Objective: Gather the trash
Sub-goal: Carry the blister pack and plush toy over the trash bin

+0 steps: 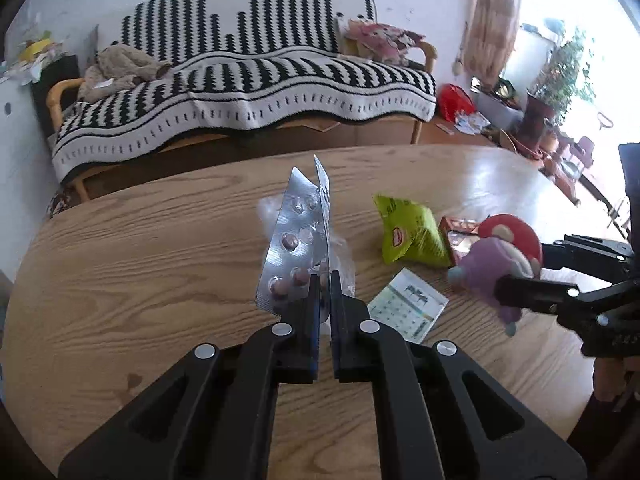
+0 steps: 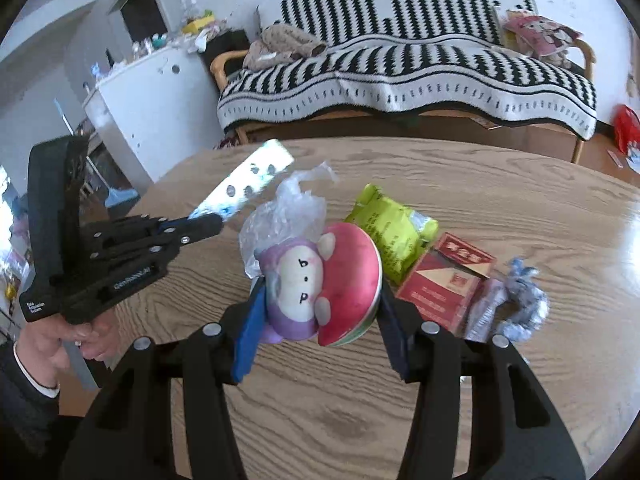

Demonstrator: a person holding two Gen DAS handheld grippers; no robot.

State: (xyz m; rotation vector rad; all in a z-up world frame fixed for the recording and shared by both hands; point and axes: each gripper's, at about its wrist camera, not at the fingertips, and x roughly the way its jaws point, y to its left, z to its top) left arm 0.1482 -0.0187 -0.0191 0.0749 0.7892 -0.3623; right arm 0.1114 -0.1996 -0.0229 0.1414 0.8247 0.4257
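Silver foil catches the light at the centre of the left wrist view: a blister pack [image 1: 294,248], folded into two leaves, stands up from the left gripper [image 1: 325,280], whose jaws are pressed together on its lower edge; the pack is clear of the wooden table [image 1: 160,240]. In the right wrist view the right gripper [image 2: 318,300] pinches a mushroom-shaped toy [image 2: 320,284], purple body and red cap, at the centre of the frame, blue pads [image 2: 250,332] against both sides; it appears lifted off the wood, though I cannot be sure.

The rest of the trash lies on the table: a clear plastic bag [image 2: 286,208] just behind the toy, a green snack packet [image 2: 390,236] to the right of centre, a red cigarette box [image 2: 444,284] beside it, crumpled foil [image 2: 524,300] at the right edge, and a printed paper slip [image 1: 408,306] in the left wrist view's lower middle.

The risks, as I judge them: the thin pack is held only by one edge, so a quick swing could pull it free or bend it out of the grip; the toy is rounded and looks soft, so it may squeeze out sideways; both tools are laden, so neither can catch a drop.
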